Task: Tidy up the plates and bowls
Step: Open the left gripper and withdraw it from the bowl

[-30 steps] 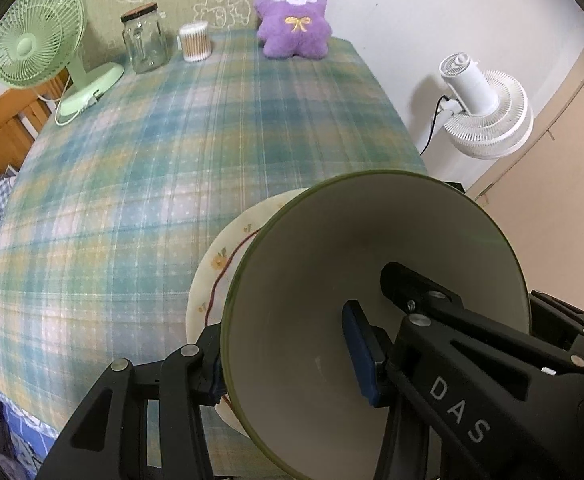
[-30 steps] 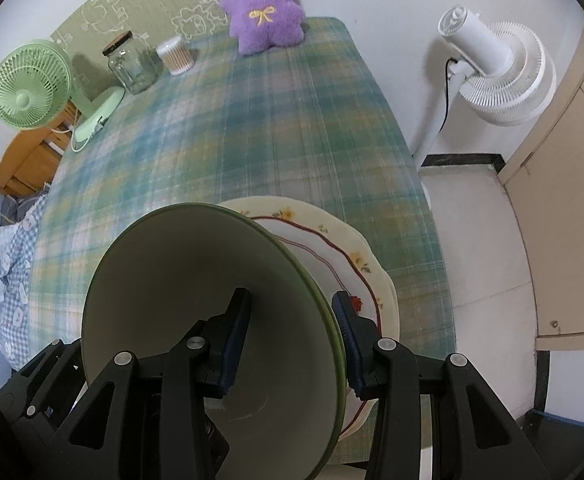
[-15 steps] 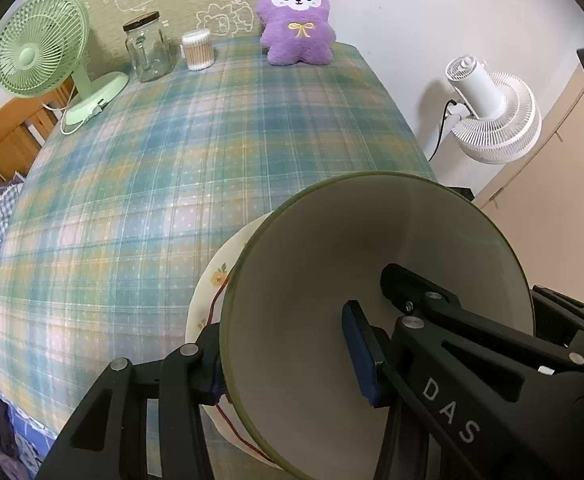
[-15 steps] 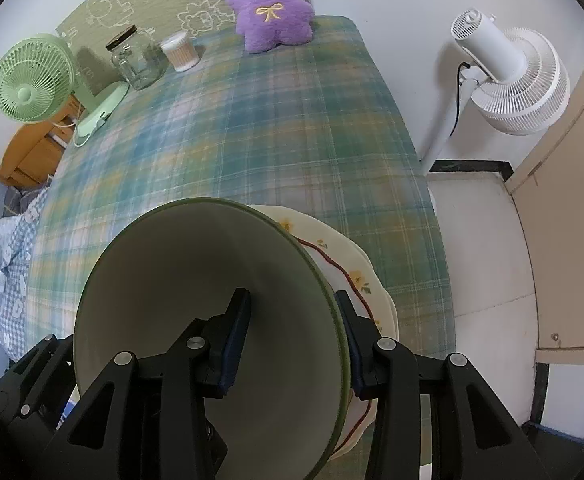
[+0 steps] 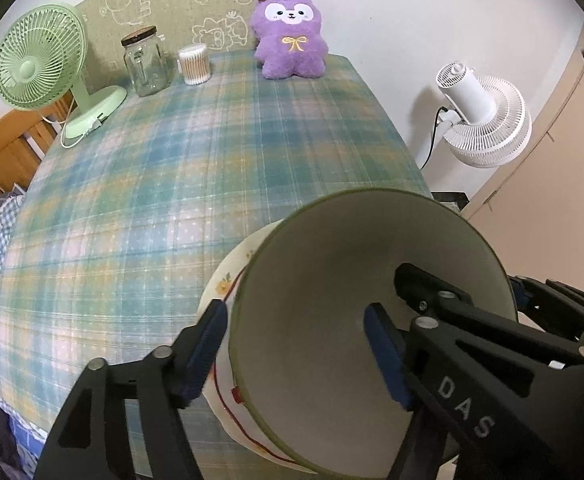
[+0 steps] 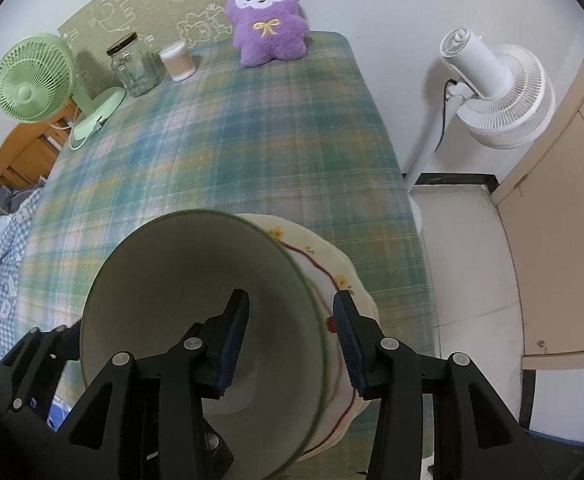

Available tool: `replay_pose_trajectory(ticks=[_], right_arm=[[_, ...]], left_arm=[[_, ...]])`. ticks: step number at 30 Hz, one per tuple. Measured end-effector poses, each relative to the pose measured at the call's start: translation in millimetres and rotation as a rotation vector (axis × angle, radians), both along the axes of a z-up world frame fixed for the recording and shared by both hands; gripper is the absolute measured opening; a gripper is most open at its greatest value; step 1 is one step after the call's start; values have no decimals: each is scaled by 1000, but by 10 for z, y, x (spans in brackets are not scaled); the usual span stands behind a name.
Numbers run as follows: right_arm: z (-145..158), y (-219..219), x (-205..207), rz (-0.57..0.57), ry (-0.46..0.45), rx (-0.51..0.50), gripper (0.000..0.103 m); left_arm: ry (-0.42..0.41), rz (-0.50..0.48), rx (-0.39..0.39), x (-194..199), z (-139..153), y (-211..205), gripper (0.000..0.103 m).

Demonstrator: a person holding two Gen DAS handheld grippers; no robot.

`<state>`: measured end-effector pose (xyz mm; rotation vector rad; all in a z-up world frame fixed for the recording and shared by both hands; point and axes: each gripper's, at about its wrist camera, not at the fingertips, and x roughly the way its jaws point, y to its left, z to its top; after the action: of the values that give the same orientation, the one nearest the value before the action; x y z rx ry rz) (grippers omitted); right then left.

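Plaid cloth in green, blue and yellow covers the desk (image 5: pixel 211 168) under my two tools. Closest to me, my left fingers (image 5: pixel 296 354) straddle the near wall of a green-rimmed cream bowl (image 5: pixel 316 360), one blue pad outside and one inside, with a visible gap at the outer pad, so I cannot tell whether they grip it. My right fingers (image 6: pixel 289 330) straddle the opposite wall of the bowl (image 6: pixel 179 280) the same way, fairly wide, and again I cannot tell whether they pinch. The bowl sits over a cream flowered plate (image 6: pixel 324 264) with a red line, near the desk's front right corner. Farther back stand a green desk fan (image 5: pixel 39 64), a glass jar (image 5: pixel 145 62), a tub of cotton swabs (image 5: pixel 194 64) and a purple plush toy (image 5: pixel 290 36). Off the desk, a white floor fan (image 6: pixel 492 96) stands by the wall.
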<state>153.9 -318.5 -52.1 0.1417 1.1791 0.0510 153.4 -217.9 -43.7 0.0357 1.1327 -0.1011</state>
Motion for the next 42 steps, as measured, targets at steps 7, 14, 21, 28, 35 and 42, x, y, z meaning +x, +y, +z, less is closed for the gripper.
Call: replay_pose_trajectory(ticks=[7,14,21,28,35,42], right_arm=[[211,-81,-22,-18,-45,7,68],[626,18,-103,-3,-175,-32,74],[956,270,-218,-20,-270,-64,74],[1166,714,-356,-47,-307,-67,74],[1337,1258,-541,-99,-354,-64,73],[1407,1779,-778,-140,-451,-96,73]], left_arm=[[-55,-12,43,-19,239,16,84],[-177,-1,37,-77,577,187,89],[-275,24,30,-175,829,543,91],[-333,49,7,-311,1011,1140,91],[-405,44,7,-470,1192,1803,94],[-457,28,14,-576,1231,2404,98]])
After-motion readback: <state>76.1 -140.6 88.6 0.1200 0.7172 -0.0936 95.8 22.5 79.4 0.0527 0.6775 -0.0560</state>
